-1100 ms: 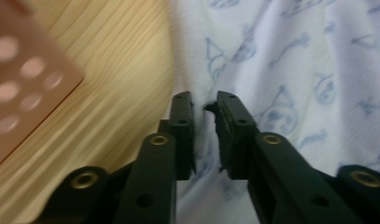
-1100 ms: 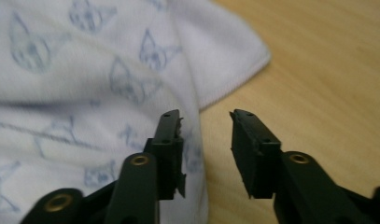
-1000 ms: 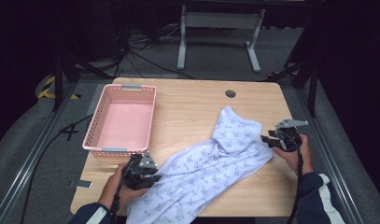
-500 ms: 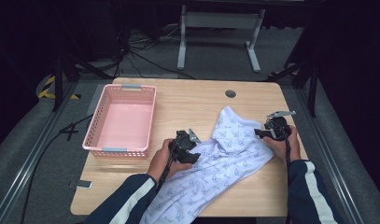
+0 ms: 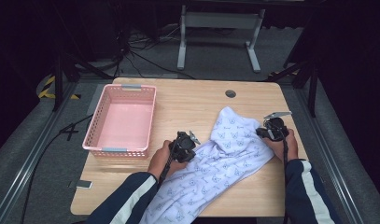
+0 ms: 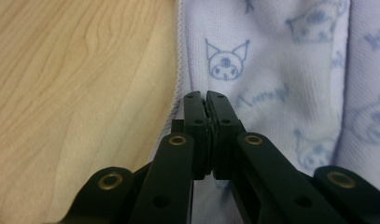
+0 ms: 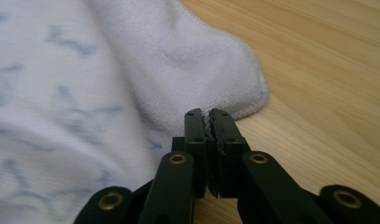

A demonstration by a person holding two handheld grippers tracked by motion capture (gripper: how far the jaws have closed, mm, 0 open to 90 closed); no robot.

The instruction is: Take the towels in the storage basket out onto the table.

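towel [image 5: 225, 154], pale lilac with cartoon-face print, lies crumpled on right half of wooden table [image 5: 192, 100], near end hanging over front edge. left gripper [image 6: 206, 95] just closed, jaws clamped on towel's left hem. right gripper [image 7: 209, 113] just closed too, jaws pinching towel's right corner edge. pink basket [image 5: 120, 121] sits on table's left side, apart from towel.

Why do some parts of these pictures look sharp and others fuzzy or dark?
High view: the table is lit while the room around it falls into near black. Left gripper view: the printed towel is crisp by the left claw and softens toward the right edge. Right gripper view: the weave near the right claw is sharp, the left side blurred.
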